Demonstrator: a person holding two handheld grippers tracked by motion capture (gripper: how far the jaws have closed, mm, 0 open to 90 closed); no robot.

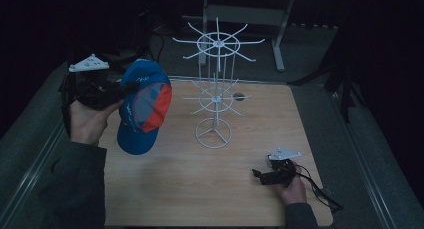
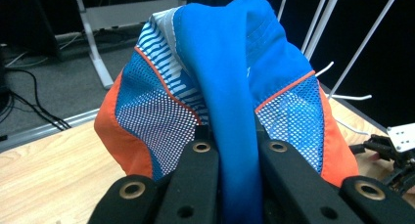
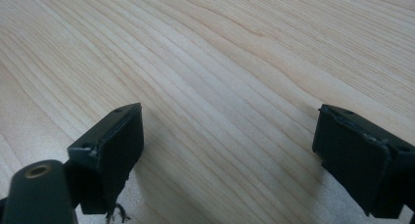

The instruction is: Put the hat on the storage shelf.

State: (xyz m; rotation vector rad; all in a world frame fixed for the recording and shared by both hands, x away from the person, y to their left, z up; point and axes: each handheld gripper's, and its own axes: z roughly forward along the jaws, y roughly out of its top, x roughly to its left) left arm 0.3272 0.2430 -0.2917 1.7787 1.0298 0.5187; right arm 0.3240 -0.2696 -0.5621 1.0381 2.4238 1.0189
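Now you're carrying the cap toward the hook stand.

Your left tongs (image 1: 121, 90) are clenched on a fold of the blue-and-orange baseball cap (image 1: 144, 105), held in the air above the table's (image 1: 175, 189) left side, just left of the white wire display stand (image 1: 216, 84). Your right tongs (image 1: 258, 174) rest spread apart and empty on the table near its right front. Next, I judge, you lift the cap's fabric over one of the stand's bare prongs, then release. No containers are about.

White wire rack (image 1: 215, 96) stands on wooden table (image 1: 200, 189).
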